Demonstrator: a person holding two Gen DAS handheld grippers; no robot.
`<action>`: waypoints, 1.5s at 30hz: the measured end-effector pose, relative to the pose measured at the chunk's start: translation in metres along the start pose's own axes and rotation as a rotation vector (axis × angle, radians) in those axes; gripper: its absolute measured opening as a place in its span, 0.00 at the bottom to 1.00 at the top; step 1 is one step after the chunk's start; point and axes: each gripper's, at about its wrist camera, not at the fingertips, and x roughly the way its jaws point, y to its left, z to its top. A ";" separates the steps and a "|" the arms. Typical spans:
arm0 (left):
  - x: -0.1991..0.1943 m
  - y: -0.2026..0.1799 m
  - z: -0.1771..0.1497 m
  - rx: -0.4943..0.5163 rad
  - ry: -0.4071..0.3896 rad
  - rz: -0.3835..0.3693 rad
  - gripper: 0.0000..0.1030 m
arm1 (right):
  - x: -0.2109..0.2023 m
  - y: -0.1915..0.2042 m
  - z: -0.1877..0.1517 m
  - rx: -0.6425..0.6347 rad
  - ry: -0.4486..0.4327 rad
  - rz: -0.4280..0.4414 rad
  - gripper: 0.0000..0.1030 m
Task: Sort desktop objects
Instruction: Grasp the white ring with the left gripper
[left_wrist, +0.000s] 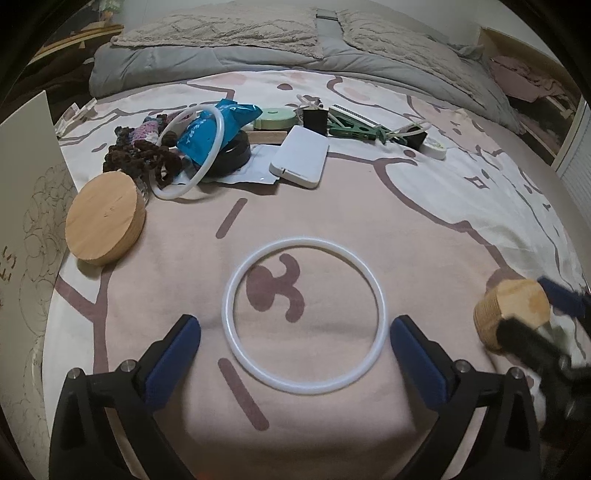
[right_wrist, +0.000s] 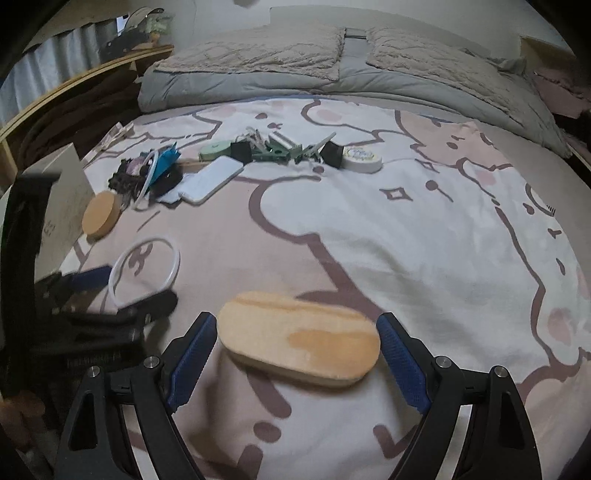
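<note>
my left claw (left_wrist: 295, 334) is spread wide, low over the bed (left_wrist: 424, 229), with a white ring (left_wrist: 305, 316) lying flat on the cover between its blue fingers (left_wrist: 173, 362), not gripped. my right claw (right_wrist: 297, 350) has its fingers against both ends of an oval wooden block (right_wrist: 298, 338); looks clamped on it, block blurred. pile further back: round wooden disc (left_wrist: 105, 218), second white ring (left_wrist: 192, 147), blue packet (left_wrist: 214, 127), white case (left_wrist: 300, 157), green clips (left_wrist: 351, 127).
</note>
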 end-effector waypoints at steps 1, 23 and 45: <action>0.001 0.000 0.001 0.000 0.002 0.005 1.00 | 0.000 0.000 -0.002 0.000 0.001 -0.001 0.85; -0.006 0.001 0.003 -0.013 -0.039 0.033 0.82 | 0.009 -0.004 -0.001 0.071 0.011 0.020 0.87; -0.056 0.013 -0.001 -0.023 -0.117 0.063 0.82 | -0.023 0.001 0.003 0.068 -0.114 0.029 0.85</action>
